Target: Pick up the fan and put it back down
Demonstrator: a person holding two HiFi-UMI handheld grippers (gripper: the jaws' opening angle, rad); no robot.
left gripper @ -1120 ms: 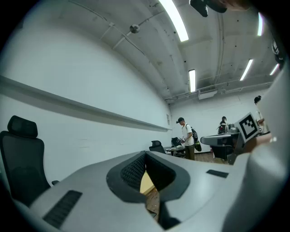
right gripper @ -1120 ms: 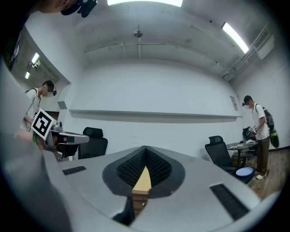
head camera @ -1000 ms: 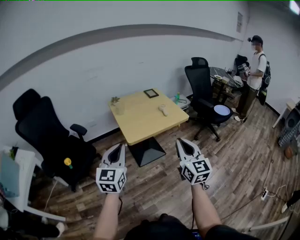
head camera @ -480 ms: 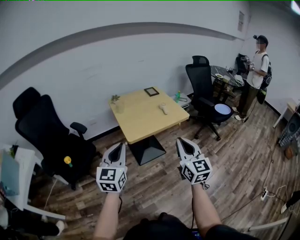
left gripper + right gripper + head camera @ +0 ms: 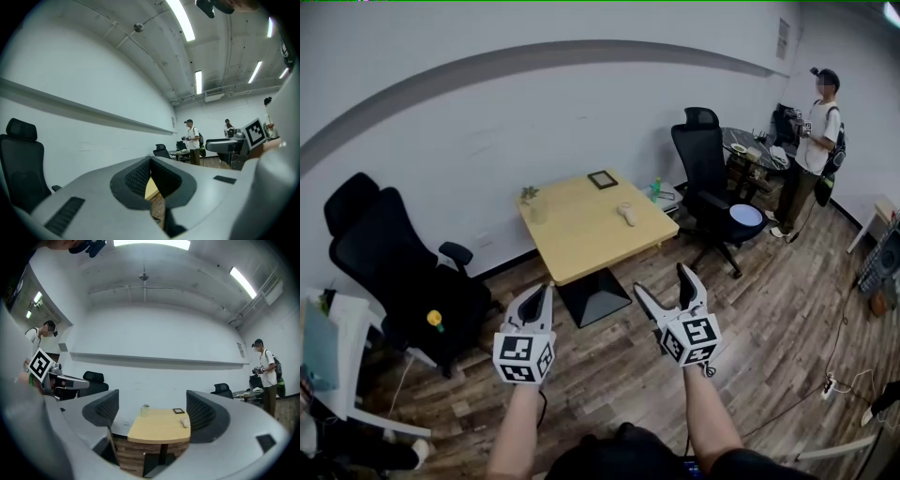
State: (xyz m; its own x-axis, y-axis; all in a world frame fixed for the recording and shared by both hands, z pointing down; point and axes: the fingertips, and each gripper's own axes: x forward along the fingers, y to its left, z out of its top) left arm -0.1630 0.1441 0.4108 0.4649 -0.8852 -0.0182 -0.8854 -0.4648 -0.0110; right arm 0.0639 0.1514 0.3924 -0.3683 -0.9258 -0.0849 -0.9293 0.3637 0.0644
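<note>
The right gripper (image 5: 662, 279) has its jaws opening, with nothing between them; the left gripper (image 5: 540, 292) keeps its jaws pressed together. The small white thing on the table (image 5: 581, 253), probably the fan (image 5: 626, 217), lies well apart. A hasty reach could shove it toward the edge.

Open floor (image 5: 605, 375) leads to the wooden table (image 5: 581, 239), flanked by the left chair (image 5: 398, 272) and the right chair (image 5: 705, 173)
</note>
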